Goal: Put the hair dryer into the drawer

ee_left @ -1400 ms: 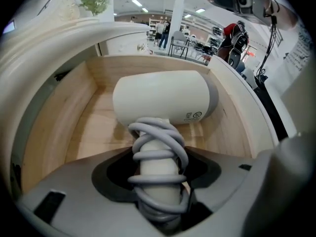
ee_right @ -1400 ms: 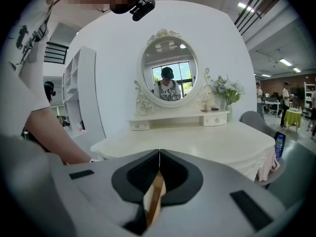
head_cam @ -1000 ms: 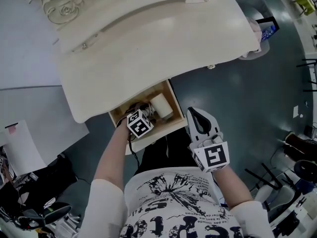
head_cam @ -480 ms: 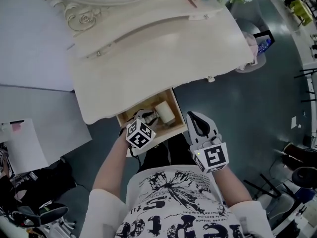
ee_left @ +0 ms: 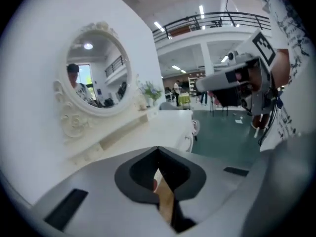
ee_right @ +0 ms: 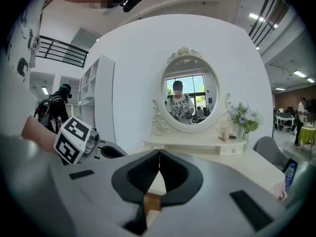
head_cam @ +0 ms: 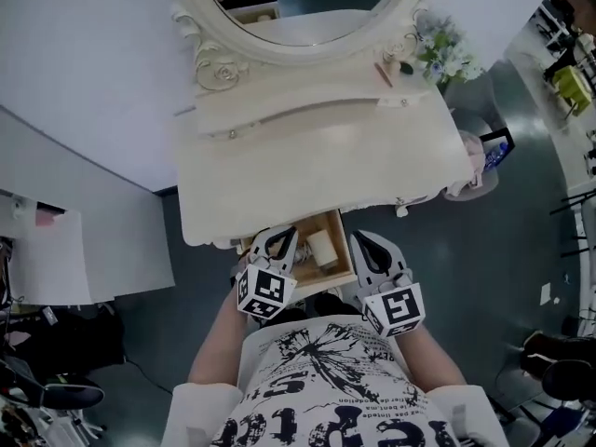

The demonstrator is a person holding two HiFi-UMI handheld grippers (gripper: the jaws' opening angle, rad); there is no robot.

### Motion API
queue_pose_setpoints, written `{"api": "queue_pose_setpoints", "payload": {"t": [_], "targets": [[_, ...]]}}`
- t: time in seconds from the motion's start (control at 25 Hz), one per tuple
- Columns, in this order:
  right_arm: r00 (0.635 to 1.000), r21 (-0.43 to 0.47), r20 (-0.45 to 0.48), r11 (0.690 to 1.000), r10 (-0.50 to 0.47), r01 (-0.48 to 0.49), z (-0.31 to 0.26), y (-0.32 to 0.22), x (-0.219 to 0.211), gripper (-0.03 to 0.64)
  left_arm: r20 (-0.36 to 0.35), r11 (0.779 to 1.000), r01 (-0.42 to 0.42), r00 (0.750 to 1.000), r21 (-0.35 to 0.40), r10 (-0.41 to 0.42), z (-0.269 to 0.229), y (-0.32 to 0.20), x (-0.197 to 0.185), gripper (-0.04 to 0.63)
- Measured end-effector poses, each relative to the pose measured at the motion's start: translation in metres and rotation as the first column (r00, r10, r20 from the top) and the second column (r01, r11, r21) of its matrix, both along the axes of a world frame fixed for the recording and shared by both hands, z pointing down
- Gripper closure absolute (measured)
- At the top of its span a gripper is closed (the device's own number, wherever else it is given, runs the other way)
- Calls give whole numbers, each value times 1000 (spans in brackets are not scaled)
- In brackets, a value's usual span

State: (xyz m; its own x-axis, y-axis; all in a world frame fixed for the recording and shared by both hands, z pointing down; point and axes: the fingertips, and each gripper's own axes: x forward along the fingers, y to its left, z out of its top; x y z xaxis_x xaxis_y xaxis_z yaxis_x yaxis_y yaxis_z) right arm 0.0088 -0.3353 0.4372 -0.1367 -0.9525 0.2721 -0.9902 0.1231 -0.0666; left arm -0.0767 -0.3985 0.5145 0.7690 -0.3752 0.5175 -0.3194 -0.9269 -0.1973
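Note:
Under the white dressing table (head_cam: 307,161) the wooden drawer (head_cam: 321,278) stands pulled out. Inside it lies a pale cylinder (head_cam: 323,247), apparently the hair dryer's barrel; the rest is hidden. My left gripper (head_cam: 277,235) hovers above the drawer's left part, its jaws closing until they meet with nothing between them, as the left gripper view (ee_left: 158,149) shows. My right gripper (head_cam: 361,238) hangs at the drawer's right side, shut and empty, and the right gripper view (ee_right: 159,152) shows its jaws touching.
An oval mirror (head_cam: 298,7) in a carved frame stands at the back of the table, with a small shelf and flowers (head_cam: 438,49) to its right. A pale seat (head_cam: 475,170) stands right of the table. White wall panels are on the left.
My left gripper has lifted out of the drawer and shut. The right gripper has risen a little. The head view has tipped up, so the mirror now shows.

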Motion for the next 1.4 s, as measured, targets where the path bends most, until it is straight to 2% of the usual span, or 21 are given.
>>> {"api": "queue_pose_setpoints", "payload": {"t": [0.12,0.24,0.36,0.44,0.52,0.6,0.72,0.92,1.12,1.4], "targets": [[999,33,-10,999,-33,33,-15,-5,-10,600,-103,995,89,991,51,-83,-47,-6,-19,575],[998,77,-19,995,-68,69,-28,-16,-19,600,-222,979,175,964,100,-150,-96,-11,-39,575],[993,109,-35,987,-114,117,-40,-21,-31,600,-337,964,252,918,90,-209,-136,-10,-62,575],[989,131,-47,980,-142,147,-48,-25,-38,600,-423,951,296,876,87,-234,-159,-9,-76,575],[985,153,-56,973,-164,171,-55,-27,-43,601,-474,937,337,842,92,-257,-175,-7,-88,575],[982,168,-64,968,-178,187,-61,-29,-47,601,-493,925,370,823,91,-281,-183,-5,-100,575],[980,181,-59,963,-190,198,-66,-32,-51,601,-498,913,396,814,96,-300,-187,-6,-113,575],[978,185,-69,960,-198,208,-69,-35,-54,601,-470,905,417,818,87,-332,-181,-8,-124,575],[977,183,-82,961,-196,208,-68,-38,-54,601,-479,907,416,810,64,-338,-181,-11,-121,575],[979,184,-79,963,-187,198,-69,-42,-51,601,-455,910,412,820,49,-347,-173,-16,-115,575]]}}
